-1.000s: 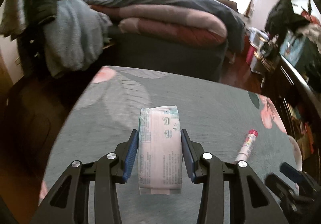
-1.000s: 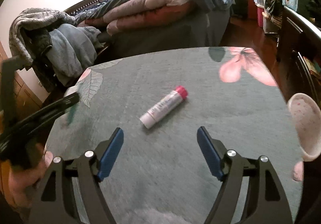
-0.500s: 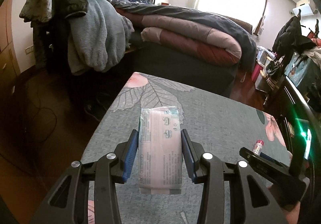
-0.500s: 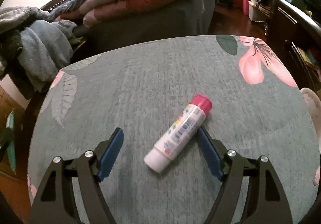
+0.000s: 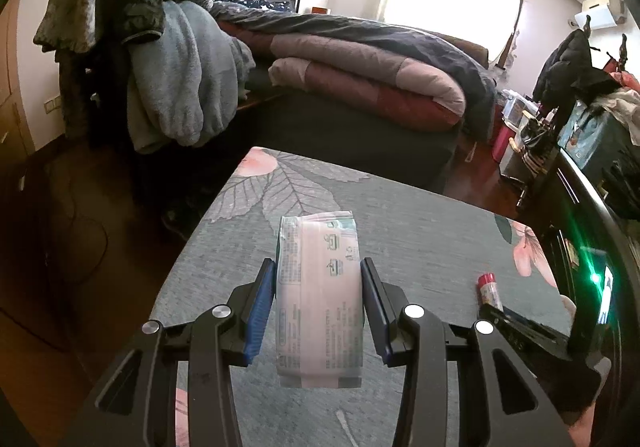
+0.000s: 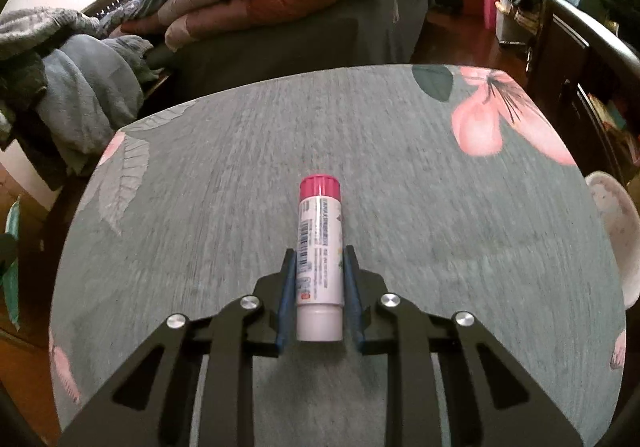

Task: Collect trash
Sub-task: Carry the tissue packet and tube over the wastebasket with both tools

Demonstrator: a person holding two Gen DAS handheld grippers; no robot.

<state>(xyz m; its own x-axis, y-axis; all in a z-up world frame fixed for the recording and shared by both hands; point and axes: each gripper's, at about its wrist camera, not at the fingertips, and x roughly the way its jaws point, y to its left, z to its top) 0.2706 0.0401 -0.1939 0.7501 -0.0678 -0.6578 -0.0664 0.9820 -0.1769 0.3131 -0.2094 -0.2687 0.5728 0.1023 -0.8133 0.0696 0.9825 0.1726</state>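
Note:
My left gripper is shut on a flat pink and green wrapper packet and holds it above the grey floral table. My right gripper is shut on a white tube with a pink cap, which lies on the table with its cap pointing away. The tube's pink cap end also shows in the left wrist view, with the right gripper's black body behind it.
A white bowl sits at the table's right edge. A bed with folded quilts stands beyond the table. Clothes hang on a rack at the left. Dark furniture runs along the right side.
My right gripper moved up to the tube and closed on it, and the tube now lies straight between the fingers. My left gripper rose and pulled back with the packet.

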